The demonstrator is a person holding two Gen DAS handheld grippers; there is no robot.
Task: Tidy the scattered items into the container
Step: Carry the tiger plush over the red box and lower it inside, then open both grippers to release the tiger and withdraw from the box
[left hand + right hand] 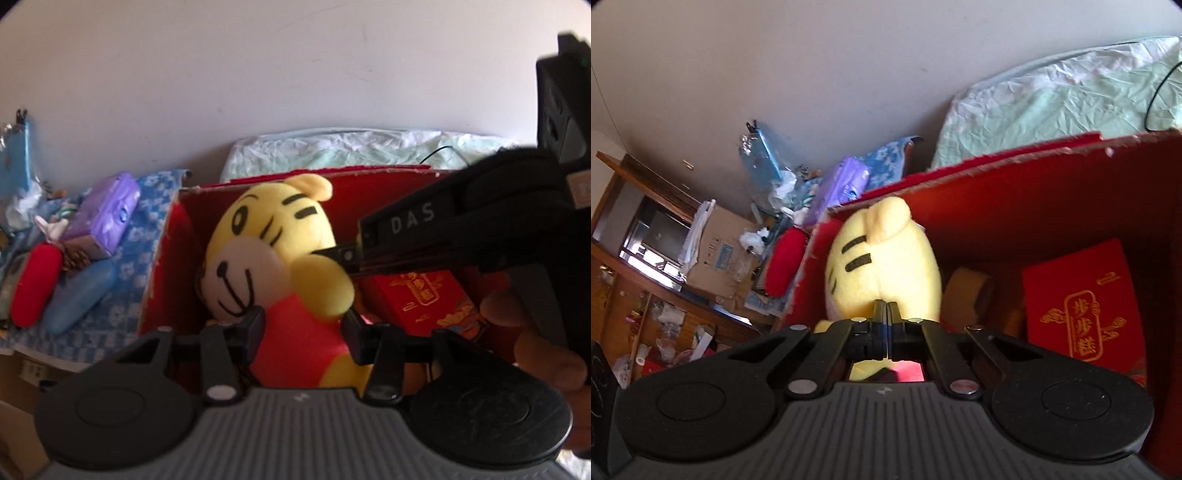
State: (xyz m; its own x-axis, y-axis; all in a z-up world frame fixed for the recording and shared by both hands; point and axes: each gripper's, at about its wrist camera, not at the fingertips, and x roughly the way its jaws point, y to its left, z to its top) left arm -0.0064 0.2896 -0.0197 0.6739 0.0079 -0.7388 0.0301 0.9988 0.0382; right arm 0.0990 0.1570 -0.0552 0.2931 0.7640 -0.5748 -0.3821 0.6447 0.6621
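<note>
We are mid-placement: the red box (166,251) stands open against the bed (332,147), and the plush tiger (273,236) sits upright inside it, in its left part, head above the rim. Beside it in the box lie a red packet (1082,306) and a roll of tape (967,291).

Our left tongs (303,326) pinch the tiger's red body, one pad on each side of the torso. Our right tongs (887,314) are pressed together at the back of the tiger's head; whether they trap a fold of plush or merely touch it we cannot tell. In the left view the right tool comes in from the right, its tips against the toy's raised paw.

We judge the tiger as good as delivered. The next move calls for spreading both tongs and lifting clear without dragging the toy back out; soft plush may cling to the pads.

Left of the box, on the blue cloth (147,221), more waits: a purple tissue pack (107,210), a blue case (81,295) and a red pouch (35,284). Those look like our next pickups.
</note>
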